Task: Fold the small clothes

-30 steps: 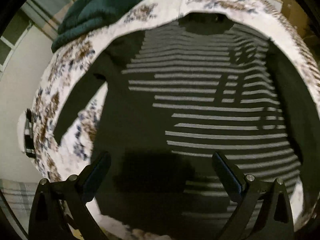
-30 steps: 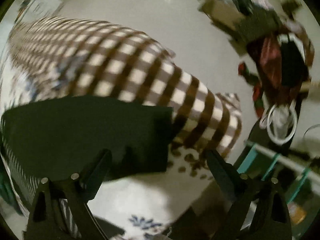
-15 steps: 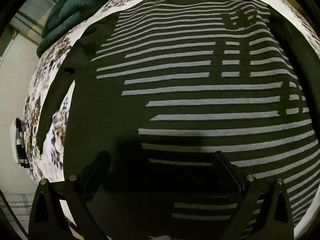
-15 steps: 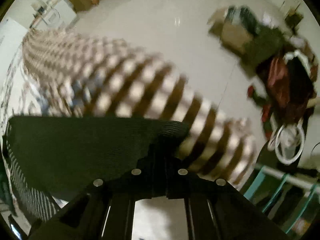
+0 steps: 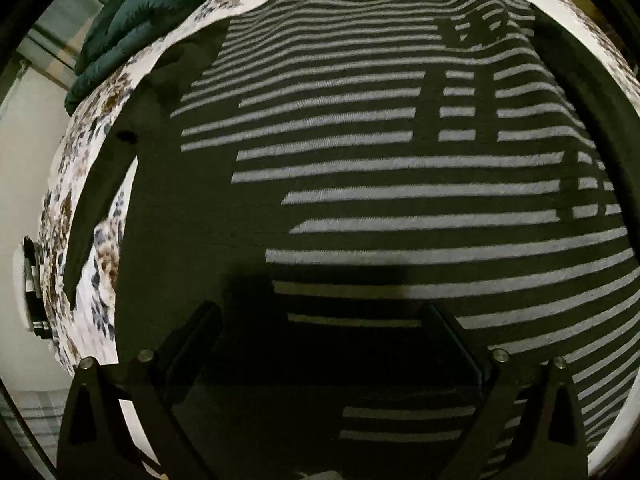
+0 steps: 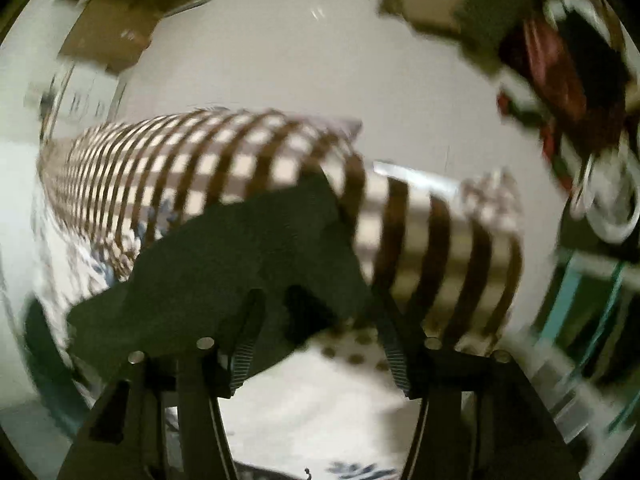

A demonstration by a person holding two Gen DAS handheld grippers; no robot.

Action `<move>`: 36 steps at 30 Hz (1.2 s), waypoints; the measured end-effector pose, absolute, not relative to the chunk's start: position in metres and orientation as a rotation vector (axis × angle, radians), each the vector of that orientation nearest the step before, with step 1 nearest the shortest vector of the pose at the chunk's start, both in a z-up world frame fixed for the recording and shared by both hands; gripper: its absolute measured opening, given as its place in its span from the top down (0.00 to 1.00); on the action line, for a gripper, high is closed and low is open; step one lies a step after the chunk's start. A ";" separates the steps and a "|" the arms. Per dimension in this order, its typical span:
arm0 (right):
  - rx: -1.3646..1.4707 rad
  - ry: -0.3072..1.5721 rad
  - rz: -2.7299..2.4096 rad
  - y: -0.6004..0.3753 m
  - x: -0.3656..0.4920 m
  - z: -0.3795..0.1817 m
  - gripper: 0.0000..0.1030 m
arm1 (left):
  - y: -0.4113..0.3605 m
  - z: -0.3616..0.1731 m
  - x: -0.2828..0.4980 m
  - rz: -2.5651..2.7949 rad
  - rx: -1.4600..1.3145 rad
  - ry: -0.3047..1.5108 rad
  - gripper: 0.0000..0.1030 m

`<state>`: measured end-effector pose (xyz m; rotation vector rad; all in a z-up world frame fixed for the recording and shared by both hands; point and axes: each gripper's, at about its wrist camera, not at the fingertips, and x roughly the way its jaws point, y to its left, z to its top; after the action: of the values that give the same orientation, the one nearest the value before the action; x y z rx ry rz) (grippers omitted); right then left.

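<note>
One striped sweater [image 5: 380, 168] lies flat on the floral bedspread [image 5: 76, 184]; we judge it soft, limp, fairly light. Our left gripper [image 5: 320, 344] hovers open above its hem. Our right gripper [image 6: 316, 332], jaws parted, has the dark sleeve [image 6: 240, 256] draped between them; cuffs and hem corners suit gripping.

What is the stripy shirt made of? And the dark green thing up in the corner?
The striped shirt looks like soft matte knit, maybe cotton: fine ribbing shows in its pale stripes. The dark green blanket looks plush, probably fleece, with puffy rounded folds and a faint sheen. Neither is certain from here.
</note>
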<state>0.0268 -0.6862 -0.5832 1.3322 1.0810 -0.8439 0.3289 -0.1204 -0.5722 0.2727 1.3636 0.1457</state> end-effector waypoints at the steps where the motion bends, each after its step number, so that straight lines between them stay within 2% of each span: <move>1: 1.395 1.062 -0.838 -0.684 0.023 -0.594 0.43 | -0.118 -0.574 0.328 0.147 0.268 1.371 0.00; 6: 1.568 0.926 -0.836 -0.672 0.022 -0.623 0.43 | -0.112 -0.576 0.327 0.148 0.246 1.381 0.00; 7: 1.578 0.894 -0.847 -0.670 0.024 -0.624 0.47 | -0.111 -0.577 0.328 0.149 0.245 1.382 0.00; 8: 1.584 0.853 -0.866 -0.668 0.026 -0.623 0.55 | -0.110 -0.577 0.328 0.150 0.243 1.383 0.00; 9: 1.583 0.817 -0.890 -0.666 0.028 -0.621 0.76 | -0.109 -0.577 0.329 0.150 0.238 1.384 0.00; 10: 1.580 0.809 -0.912 -0.667 0.033 -0.618 0.87 | -0.108 -0.576 0.329 0.154 0.234 1.385 0.00; 14: 1.447 0.823 -0.964 -0.662 0.056 -0.590 0.90 | -0.096 -0.572 0.332 0.169 0.196 1.383 0.00; 20: 1.162 0.804 -0.863 -0.637 0.115 -0.495 0.90 | -0.060 -0.564 0.332 0.202 0.115 1.384 0.00; 25: 0.912 0.843 -0.688 -0.574 0.210 -0.430 0.90 | -0.009 -0.558 0.331 0.252 0.076 1.372 0.00; 31: 0.668 0.951 -0.436 -0.438 0.362 -0.423 0.90 | 0.063 -0.552 0.333 0.341 0.027 1.342 0.00; 36: 0.400 1.043 -0.175 -0.252 0.476 -0.456 0.90 | 0.125 -0.550 0.331 0.422 -0.037 1.313 0.00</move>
<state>0.4758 -0.2523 -0.4564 0.3997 1.0430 -0.1754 0.3309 0.1253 -0.5504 -0.0365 1.3130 0.4219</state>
